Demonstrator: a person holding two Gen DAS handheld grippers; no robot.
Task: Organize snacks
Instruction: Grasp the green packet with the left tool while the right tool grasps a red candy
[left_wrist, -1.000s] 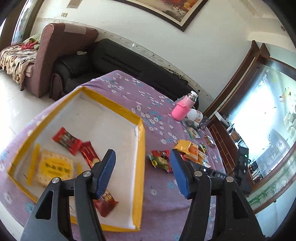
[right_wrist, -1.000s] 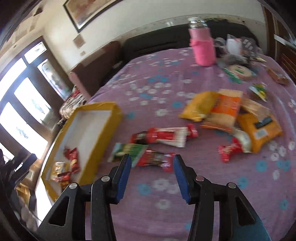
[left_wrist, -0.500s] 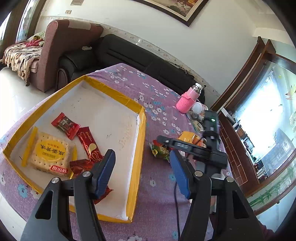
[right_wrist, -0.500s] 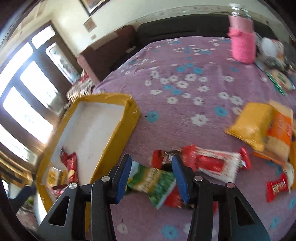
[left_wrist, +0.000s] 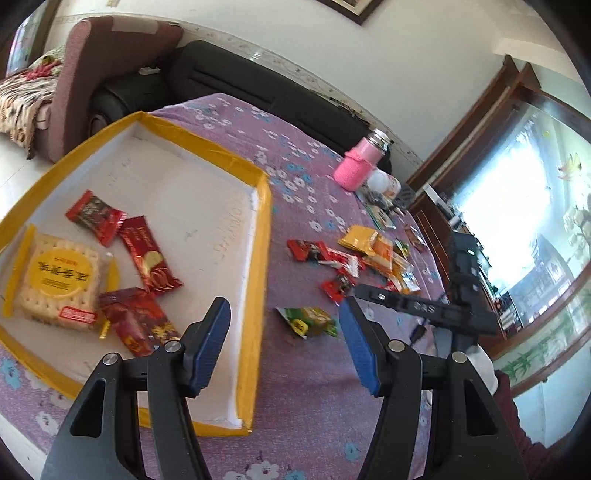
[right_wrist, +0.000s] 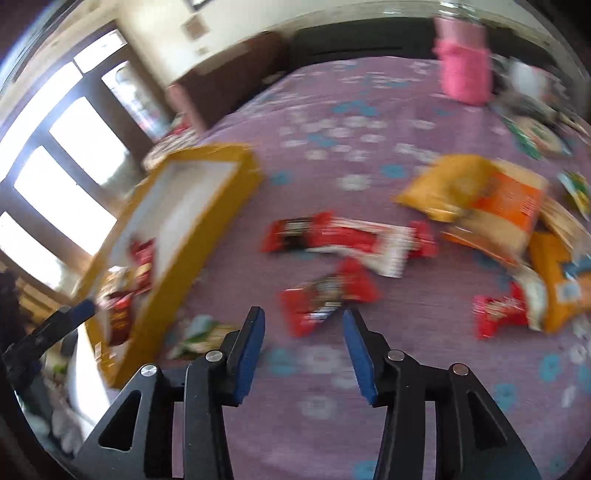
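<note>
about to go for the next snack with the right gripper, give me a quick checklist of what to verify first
1. Right gripper open and empty: ok, fingers apart with nothing between them.
2. Target lined up: ok, the small red packet lies on the cloth just ahead of the fingers.
3. Target free of other snacks: cannot tell, the right wrist view is blurred and the long red-and-white packet is close behind it.
4. Room in the yellow-rimmed tray: ok, much of the white floor is bare.
5. Left gripper out of the way: ok, open and empty near the tray's corner.
6. Green packet: not ok, on the cloth outside the tray.
</note>
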